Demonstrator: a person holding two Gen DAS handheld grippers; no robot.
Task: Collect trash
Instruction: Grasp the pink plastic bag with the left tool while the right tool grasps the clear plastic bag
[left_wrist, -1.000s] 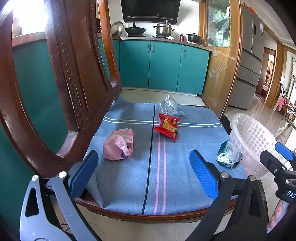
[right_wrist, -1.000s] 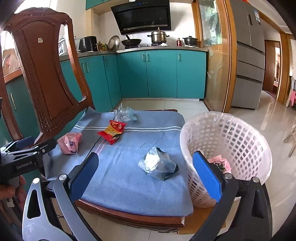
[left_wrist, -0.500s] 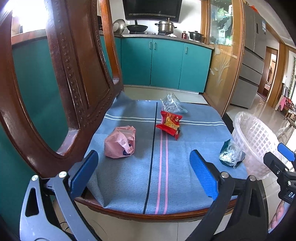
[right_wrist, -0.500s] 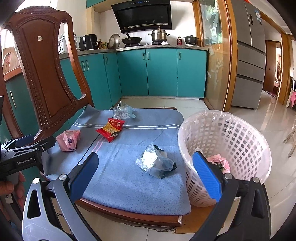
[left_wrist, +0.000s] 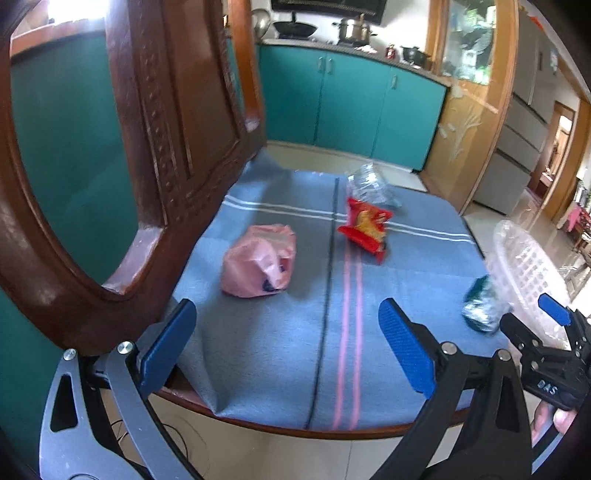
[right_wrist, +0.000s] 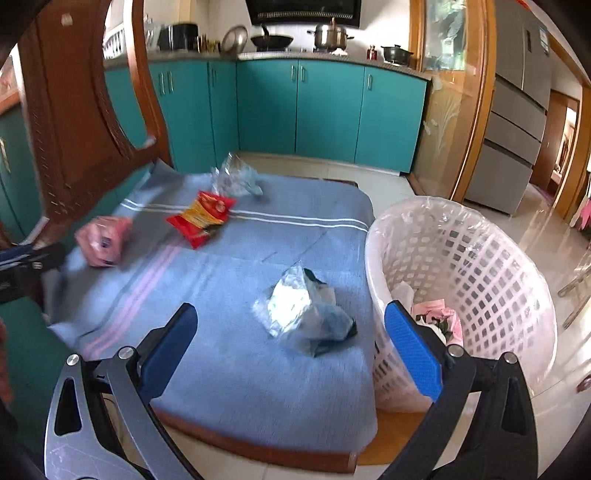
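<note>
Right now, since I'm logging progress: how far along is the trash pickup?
Done: some pink trash already lies in the basket. In hand: nothing; the left claw and right claw are both open, the right one facing the crumpled wrapper. Left on the cloth: that wrapper, the pink bag, the red packet and the clear plastic.

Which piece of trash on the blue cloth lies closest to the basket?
The crumpled silver-and-dark wrapper, right beside the white basket; the others lie farther left.
</note>
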